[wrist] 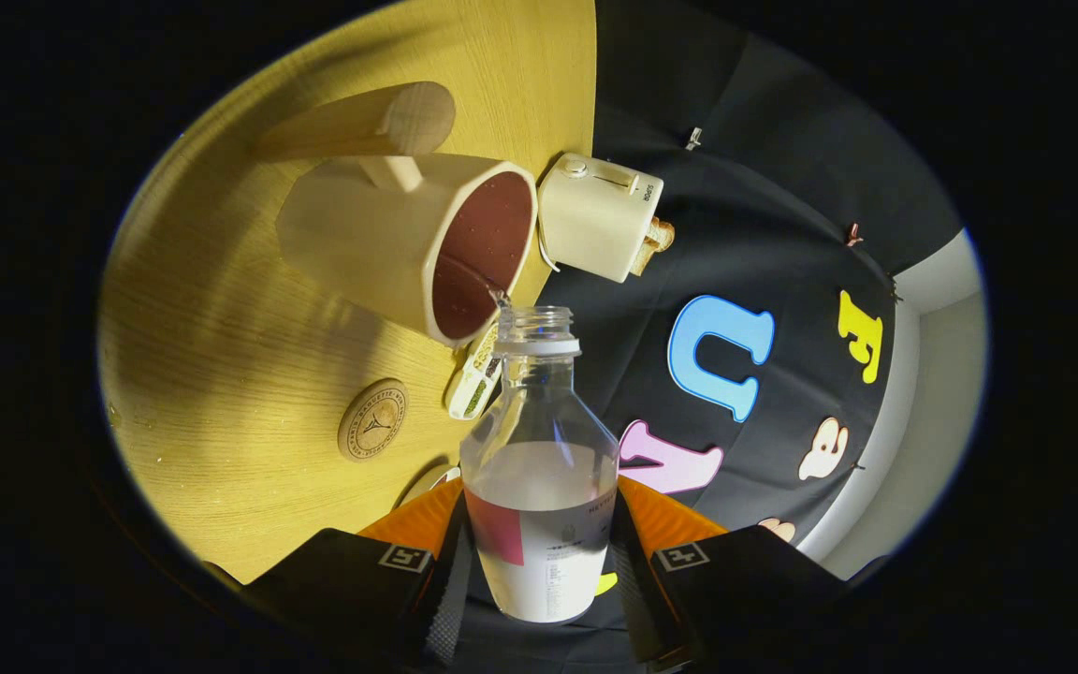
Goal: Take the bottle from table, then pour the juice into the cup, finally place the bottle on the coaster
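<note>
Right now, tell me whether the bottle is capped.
Uncapped: the bottle, gripped by the tool, shows a bare open neck at the cup.

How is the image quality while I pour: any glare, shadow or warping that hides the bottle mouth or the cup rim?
Gripper view: fisheye warping bends the table edge; warm light on the wood, with long soft shadows beside the cup; the bottle, gripped between the gripper fingers, is sharp, with its mouth clear against the cup rim; no strong glare; the coaster reads clearly.

Tongs (pixel 539 552) clamping tilted bottle (pixel 539 468), mouth at cup (pixel 417 243), coaster (pixel 372 419) nearby
</note>
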A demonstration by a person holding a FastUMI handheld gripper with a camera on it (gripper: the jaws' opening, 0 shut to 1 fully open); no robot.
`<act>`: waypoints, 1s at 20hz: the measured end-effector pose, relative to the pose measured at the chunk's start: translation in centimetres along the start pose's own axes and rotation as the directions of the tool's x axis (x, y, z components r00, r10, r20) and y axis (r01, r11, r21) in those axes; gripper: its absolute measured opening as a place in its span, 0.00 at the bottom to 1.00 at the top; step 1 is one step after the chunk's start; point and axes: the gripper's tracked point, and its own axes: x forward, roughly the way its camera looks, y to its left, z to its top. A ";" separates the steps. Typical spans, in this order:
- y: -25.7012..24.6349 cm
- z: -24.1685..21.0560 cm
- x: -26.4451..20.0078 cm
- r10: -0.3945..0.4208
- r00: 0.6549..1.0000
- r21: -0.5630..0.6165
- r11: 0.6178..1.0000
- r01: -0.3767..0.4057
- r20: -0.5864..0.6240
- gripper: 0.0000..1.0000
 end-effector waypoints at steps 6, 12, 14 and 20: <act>-0.3 0.4 0.1 -0.013 1.000 -0.036 0.999 0.013 0.018 0.71; -0.6 1.0 0.2 -0.018 0.999 -0.078 0.997 0.022 0.043 0.71; -0.7 1.1 0.2 -0.025 0.998 -0.096 0.995 0.030 0.053 0.71; -1.4 1.3 0.4 -0.042 0.996 -0.147 0.988 0.054 0.078 0.71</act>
